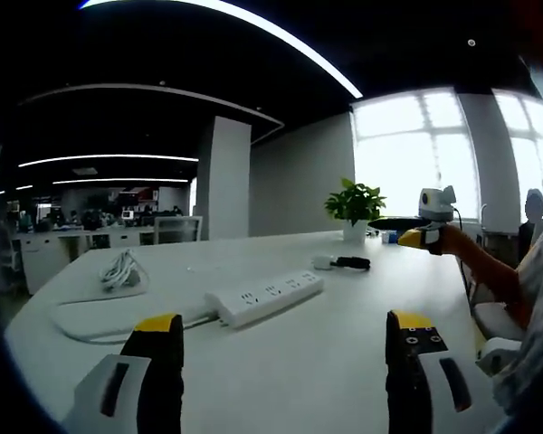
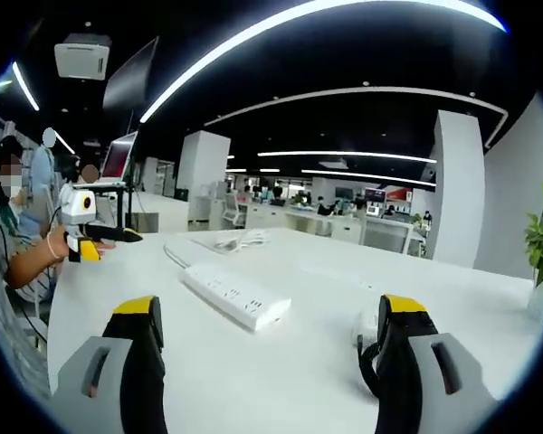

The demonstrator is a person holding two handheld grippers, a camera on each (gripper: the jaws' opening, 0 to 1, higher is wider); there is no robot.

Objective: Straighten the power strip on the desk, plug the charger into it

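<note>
On the white bench (image 1: 344, 362) the white power strip (image 1: 264, 297) lies at a slant, its cable running off to the left. The charger (image 1: 324, 262), white with a black cord, rests farther off toward a potted plant (image 1: 355, 206). The left gripper (image 1: 285, 348) hovers near the strip, jaws apart and empty. The right gripper (image 2: 270, 339) also has its jaws apart, the charger (image 2: 369, 327) just beside its right jaw, the power strip (image 2: 235, 297) beyond. A coiled white cable (image 1: 120, 270) lies far left

A potted plant (image 1: 355, 208) stands at the desk's far edge, a coiled white cable (image 1: 120, 269) lying well apart.
</note>
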